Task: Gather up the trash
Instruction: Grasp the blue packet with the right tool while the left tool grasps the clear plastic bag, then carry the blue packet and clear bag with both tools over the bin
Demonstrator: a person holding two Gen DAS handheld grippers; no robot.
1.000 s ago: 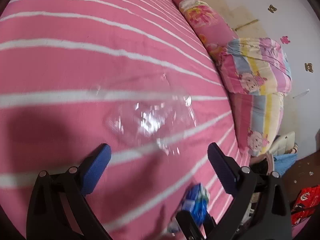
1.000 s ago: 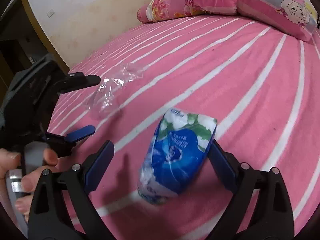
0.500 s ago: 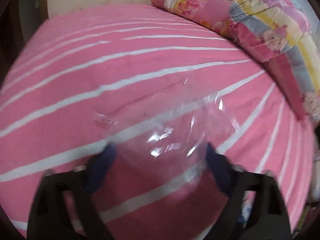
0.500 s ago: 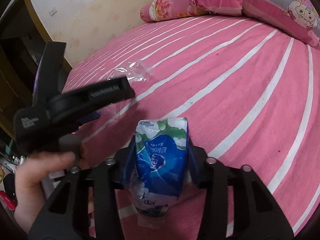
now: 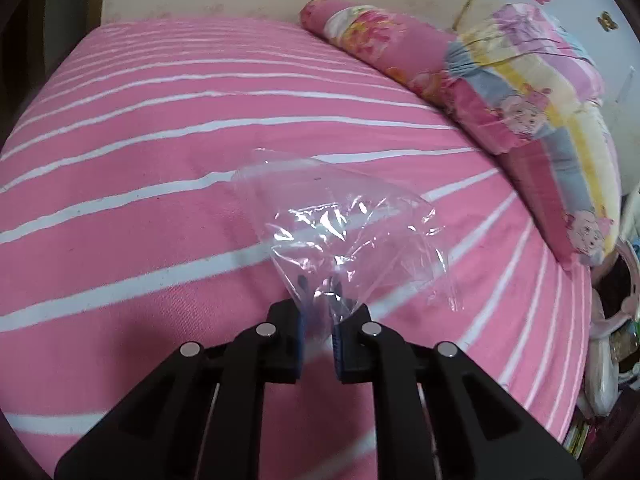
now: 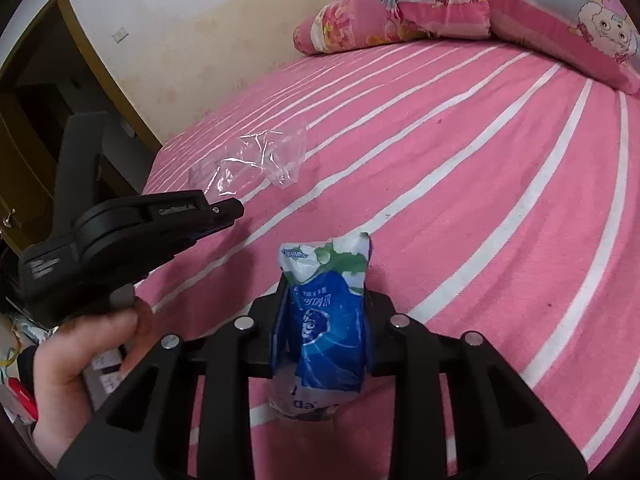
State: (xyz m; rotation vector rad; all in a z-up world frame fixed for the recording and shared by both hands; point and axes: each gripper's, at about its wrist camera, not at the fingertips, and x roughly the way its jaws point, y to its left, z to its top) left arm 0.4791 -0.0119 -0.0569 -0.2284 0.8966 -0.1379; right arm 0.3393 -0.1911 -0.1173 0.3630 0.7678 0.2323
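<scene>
A crumpled clear plastic wrapper (image 5: 344, 236) is pinched at its near end by my left gripper (image 5: 318, 300), which is shut on it over the pink striped bed (image 5: 120, 152). The wrapper also shows in the right wrist view (image 6: 256, 158), fanning out from the left gripper's tip (image 6: 236, 210). My right gripper (image 6: 324, 312) is shut on a blue, white and green tissue pack (image 6: 324, 312), held just above the bed (image 6: 480, 200).
Cartoon-print pillows (image 5: 532, 96) and a pink floral bolster (image 5: 376, 36) lie along the bed's far right side. A dark wooden cabinet (image 6: 32, 128) stands past the bed's left edge. Clutter lies on the floor at the right (image 5: 612, 320).
My left gripper closed on the clear wrapper and lifted its near end. My right gripper closed on the tissue pack and raised it off the bed.
</scene>
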